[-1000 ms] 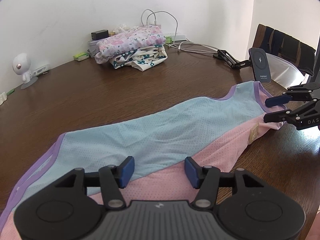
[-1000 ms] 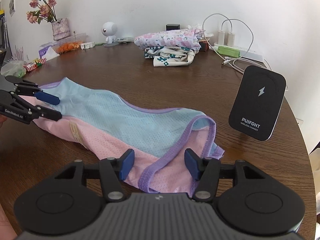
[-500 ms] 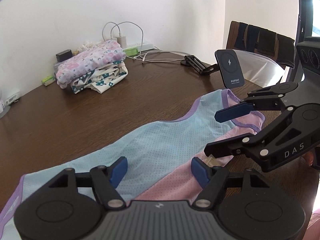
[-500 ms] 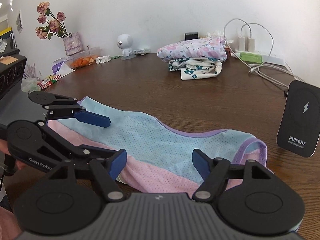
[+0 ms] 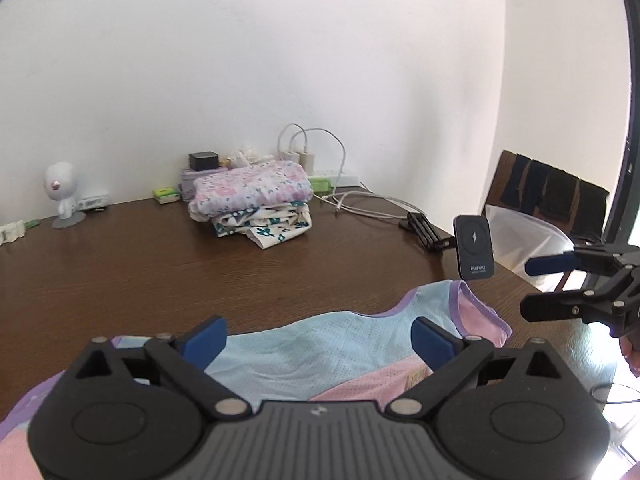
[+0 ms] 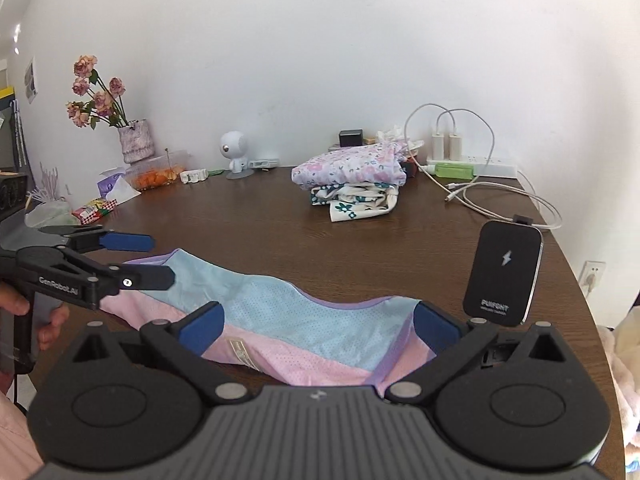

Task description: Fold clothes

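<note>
- The garment point(image 6: 304, 332) is a thin mesh piece, light blue over pink with purple binding on the edges. It's spread along the near side of the brown surface point(image 6: 280, 232), already doubled over lengthwise by the look of it.
- Left hand-held gripper point(image 5: 318, 336): its jaws have just been opening and now stand wide, with nothing pinched between them, only cloth lying below. It shows up in the right wrist view too point(image 6: 152, 260), hanging over the far left end of the garment.
- Right hand-held gripper point(image 6: 318, 330): same deal, jaws just spread wide and released, with the fabric underneath and not clamped.
- Handling guess: super light and floppy, with 0 stiffness. It'll drape and sag the second it's lifted, and mesh like this probably slides on itself, so the 2 layers could shift apart.
- Where I'd grab: the purple binding at the short ends. It's thicker and gives the pads something to bite on. Pinch both layers together, 1 gripper per corner.
- From the right wrist view, the stack of folded clothes point(image 6: 352, 178) sits at 12 o'clock from the garment and the black charger stand point(image 6: 504, 274) at 3 o'clock, just beside the right end, so watch that on the swing.
</note>
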`<act>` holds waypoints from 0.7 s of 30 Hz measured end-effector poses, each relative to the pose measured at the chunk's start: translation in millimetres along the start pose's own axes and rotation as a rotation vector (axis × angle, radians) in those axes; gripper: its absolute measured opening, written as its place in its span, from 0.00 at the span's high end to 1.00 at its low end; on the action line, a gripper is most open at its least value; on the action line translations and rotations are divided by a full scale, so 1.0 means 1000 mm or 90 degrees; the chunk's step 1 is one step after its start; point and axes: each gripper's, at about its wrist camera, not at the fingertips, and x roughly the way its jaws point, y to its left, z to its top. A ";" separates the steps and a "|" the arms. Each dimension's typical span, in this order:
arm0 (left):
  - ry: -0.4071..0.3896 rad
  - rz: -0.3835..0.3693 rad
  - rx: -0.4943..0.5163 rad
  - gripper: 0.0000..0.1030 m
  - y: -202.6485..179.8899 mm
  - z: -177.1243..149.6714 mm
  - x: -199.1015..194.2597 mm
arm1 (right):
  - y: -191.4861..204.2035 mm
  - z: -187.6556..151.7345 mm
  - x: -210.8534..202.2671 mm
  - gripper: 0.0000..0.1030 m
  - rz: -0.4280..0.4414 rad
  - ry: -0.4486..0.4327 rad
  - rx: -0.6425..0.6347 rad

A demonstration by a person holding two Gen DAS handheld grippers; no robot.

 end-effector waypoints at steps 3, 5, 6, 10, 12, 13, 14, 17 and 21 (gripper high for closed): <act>0.007 0.047 -0.052 0.00 -0.004 -0.017 -0.014 | 0.006 -0.014 0.001 0.00 -0.026 0.035 0.030; 0.023 0.062 -0.091 0.00 -0.004 -0.029 -0.020 | 0.011 -0.026 0.005 0.00 -0.023 0.058 0.051; 0.031 0.063 -0.104 0.00 -0.003 -0.033 -0.022 | 0.011 -0.031 0.007 0.00 -0.020 0.067 0.065; 0.054 0.072 -0.127 0.00 -0.001 -0.047 -0.029 | 0.011 -0.044 0.011 0.00 -0.014 0.087 0.115; 0.051 0.076 -0.126 0.00 -0.001 -0.050 -0.034 | 0.011 -0.047 0.011 0.00 -0.016 0.086 0.127; 0.049 0.077 -0.125 0.00 -0.001 -0.050 -0.036 | 0.012 -0.048 0.010 0.00 -0.017 0.084 0.128; 0.048 0.078 -0.125 0.00 -0.001 -0.050 -0.037 | 0.013 -0.048 0.009 0.00 -0.019 0.082 0.129; 0.048 0.080 -0.126 0.00 -0.002 -0.051 -0.038 | 0.015 -0.049 0.007 0.00 -0.023 0.081 0.131; 0.059 0.078 -0.119 0.00 -0.005 -0.046 -0.033 | 0.013 -0.048 0.006 0.00 -0.041 0.084 0.139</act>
